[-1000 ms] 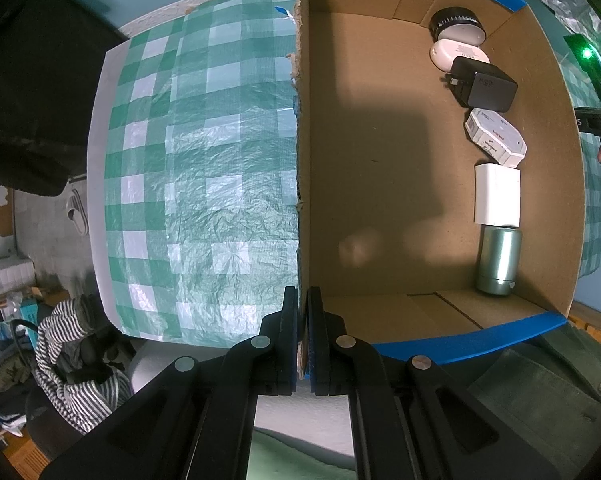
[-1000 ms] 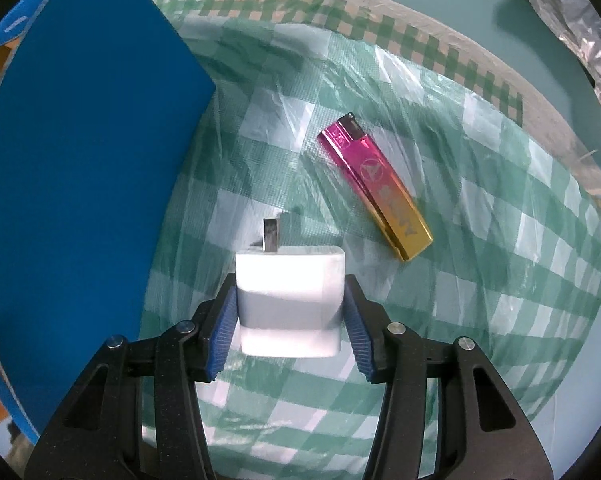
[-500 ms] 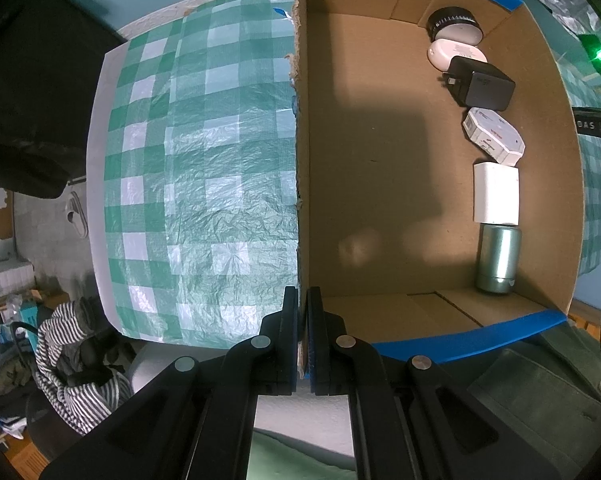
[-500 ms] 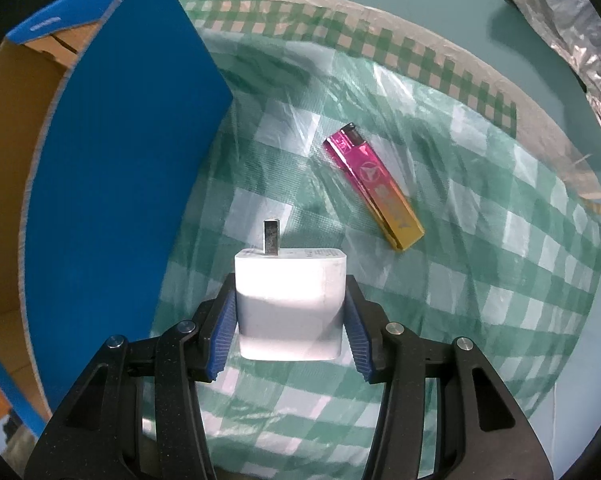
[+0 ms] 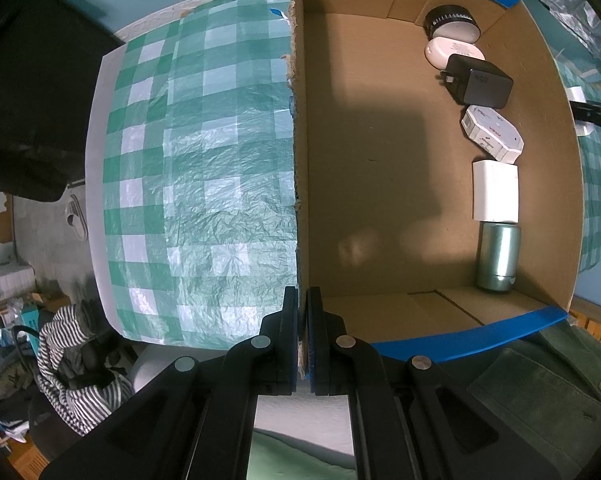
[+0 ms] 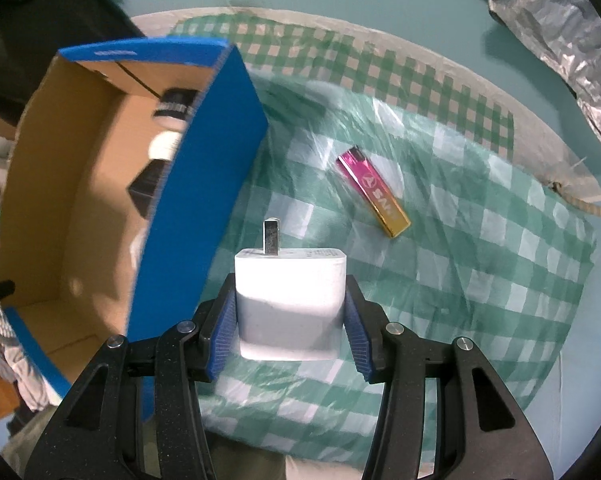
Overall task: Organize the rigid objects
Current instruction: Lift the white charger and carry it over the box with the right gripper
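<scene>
Green-checked cloth (image 6: 440, 300) underlies a stiff, light, slick-looking white charger (image 6: 290, 300) squeezed across its flat sides by the right gripper (image 6: 290, 312), box (image 6: 196, 216) at nine o'clock, whose wall the left gripper (image 5: 302, 336) pinches.

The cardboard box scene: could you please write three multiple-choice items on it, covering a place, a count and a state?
1. Where is the pink-gold lighter?
A. in the box
B. on the checked cloth
C. in a tool

2. How many items lie in the box?
A. three
B. six
C. nine

3. The right tool is:
A. open
B. shut on the white charger
C. shut on the lighter

Key: B, the pink-gold lighter lies on the checked cloth; B, six line one wall of the cardboard box; B, the right tool clamps the white charger.
</scene>
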{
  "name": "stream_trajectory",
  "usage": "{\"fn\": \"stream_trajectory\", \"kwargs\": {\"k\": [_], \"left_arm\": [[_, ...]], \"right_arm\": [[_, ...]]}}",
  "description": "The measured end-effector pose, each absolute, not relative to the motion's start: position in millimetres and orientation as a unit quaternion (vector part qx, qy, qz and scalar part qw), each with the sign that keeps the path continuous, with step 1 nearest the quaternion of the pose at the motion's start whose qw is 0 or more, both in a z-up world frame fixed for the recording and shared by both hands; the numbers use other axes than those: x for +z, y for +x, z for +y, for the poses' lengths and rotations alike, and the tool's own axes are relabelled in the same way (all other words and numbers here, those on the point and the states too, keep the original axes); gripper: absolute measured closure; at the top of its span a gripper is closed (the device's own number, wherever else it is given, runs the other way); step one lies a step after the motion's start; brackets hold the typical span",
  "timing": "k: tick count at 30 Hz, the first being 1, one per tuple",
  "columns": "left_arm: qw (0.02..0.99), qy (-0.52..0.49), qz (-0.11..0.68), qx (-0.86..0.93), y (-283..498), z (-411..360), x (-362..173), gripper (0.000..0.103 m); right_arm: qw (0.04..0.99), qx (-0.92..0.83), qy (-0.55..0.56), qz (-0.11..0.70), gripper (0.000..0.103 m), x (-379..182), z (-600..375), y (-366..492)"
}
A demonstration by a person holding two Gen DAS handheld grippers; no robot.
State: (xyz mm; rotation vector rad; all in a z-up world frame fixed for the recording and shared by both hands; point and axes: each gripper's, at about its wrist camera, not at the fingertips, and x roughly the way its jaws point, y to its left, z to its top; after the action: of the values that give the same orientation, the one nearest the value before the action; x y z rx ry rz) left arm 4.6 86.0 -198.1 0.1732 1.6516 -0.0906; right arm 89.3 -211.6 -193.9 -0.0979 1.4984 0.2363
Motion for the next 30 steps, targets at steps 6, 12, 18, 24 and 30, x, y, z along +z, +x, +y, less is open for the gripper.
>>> {"fn": "stream_trajectory", "kwargs": {"k": [6, 12, 18, 24, 30], "left_arm": [[0.674, 0.079, 0.733, -0.041, 4.6, 85.5, -198.6, 0.099], [0.674, 0.079, 0.733, -0.041, 4.6, 85.9, -198.4, 0.099], [0.674, 0.079, 0.733, -0.041, 4.5, 85.9, -198.3, 0.099], [0.674, 0.079, 0.733, -0.041, 4.6, 85.9, -198.4, 0.099], [0.674, 0.078, 0.733, -0.041, 4.8, 86.4, -198.0, 0.099]], "right_arm": [[0.736, 0.118, -0.049, 0.665, 0.054, -169.4, -200.8, 87.7], [0.746, 0.136, -0.053, 0.65, 0.054, -149.4, -188.8, 84.7], [0.75, 0.156, -0.066, 0.639, 0.054, -136.0, -170.0, 82.5], [0.75, 0.173, -0.077, 0.634, 0.054, -129.8, -152.6, 80.2], [0.746, 0.188, -0.088, 0.633, 0.054, -130.2, -136.4, 79.6]]}}
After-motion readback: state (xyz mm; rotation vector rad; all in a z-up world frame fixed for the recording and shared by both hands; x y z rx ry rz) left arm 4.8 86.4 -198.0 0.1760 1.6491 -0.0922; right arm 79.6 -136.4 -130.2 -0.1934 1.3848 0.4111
